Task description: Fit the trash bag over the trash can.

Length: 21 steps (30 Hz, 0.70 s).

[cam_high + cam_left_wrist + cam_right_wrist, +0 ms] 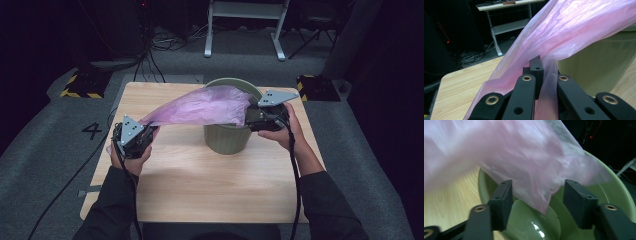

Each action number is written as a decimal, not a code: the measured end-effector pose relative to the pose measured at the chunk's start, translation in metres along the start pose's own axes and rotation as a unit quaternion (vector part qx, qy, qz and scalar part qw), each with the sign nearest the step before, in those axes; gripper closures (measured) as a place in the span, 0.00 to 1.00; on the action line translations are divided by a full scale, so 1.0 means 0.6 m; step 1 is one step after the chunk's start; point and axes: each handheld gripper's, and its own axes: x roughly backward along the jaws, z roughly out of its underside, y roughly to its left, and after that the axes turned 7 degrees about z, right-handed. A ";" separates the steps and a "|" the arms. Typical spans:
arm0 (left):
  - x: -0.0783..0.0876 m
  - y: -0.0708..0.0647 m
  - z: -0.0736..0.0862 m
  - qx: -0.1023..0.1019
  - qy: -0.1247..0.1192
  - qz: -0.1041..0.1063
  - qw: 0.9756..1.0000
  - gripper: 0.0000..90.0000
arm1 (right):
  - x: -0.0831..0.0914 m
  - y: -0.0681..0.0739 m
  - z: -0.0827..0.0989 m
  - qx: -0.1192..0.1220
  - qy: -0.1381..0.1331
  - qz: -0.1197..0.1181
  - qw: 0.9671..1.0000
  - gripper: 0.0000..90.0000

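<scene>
My left claw (537,75): jaws pressed together on a fold of the pink plastic bag (574,30), low in the middle of the left gripper view; in the high view it sits at centre left (134,135), over the table.
My right claw (537,195): jaws standing apart, a loose corner of the bag hanging between them without either pad pressing it; in the high view it is right of centre (265,116), at the bin's rim.
Bag: stretched from my left claw up and right across the frame to the mouth of the bin, part of it draped inside.
Bin (227,137): green, round, upright, middle of the high view.
Table (200,185): light wood, under both my hands.
</scene>
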 end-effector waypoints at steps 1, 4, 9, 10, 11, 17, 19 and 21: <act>0.001 0.000 0.000 -0.002 0.001 -0.004 1.000 1.00 | 0.004 -0.001 0.003 -0.003 -0.002 0.001 1.000 0.38; 0.000 -0.002 0.000 -0.006 0.002 -0.010 1.000 1.00 | 0.022 -0.009 0.016 -0.020 -0.019 -0.008 1.000 0.31; -0.006 -0.007 -0.004 -0.022 0.013 -0.022 0.999 1.00 | 0.071 -0.025 0.030 -0.045 -0.065 -0.006 0.997 0.27; -0.007 -0.008 -0.006 -0.025 0.013 -0.023 0.999 1.00 | 0.082 -0.026 0.028 -0.045 -0.076 -0.006 0.996 0.27; -0.007 -0.010 -0.008 -0.027 0.014 -0.023 0.999 1.00 | 0.092 -0.025 0.024 -0.041 -0.088 -0.011 0.995 0.28; -0.015 -0.020 -0.018 -0.037 0.013 -0.021 0.999 1.00 | 0.112 -0.003 -0.023 -0.023 -0.114 -0.010 0.993 0.40; -0.018 -0.023 -0.020 -0.039 0.012 -0.018 0.999 1.00 | 0.097 0.005 -0.034 -0.006 -0.092 -0.004 0.996 0.43; -0.020 -0.025 -0.021 -0.040 0.012 -0.015 0.999 1.00 | 0.075 0.008 -0.041 0.002 -0.066 0.005 0.998 0.50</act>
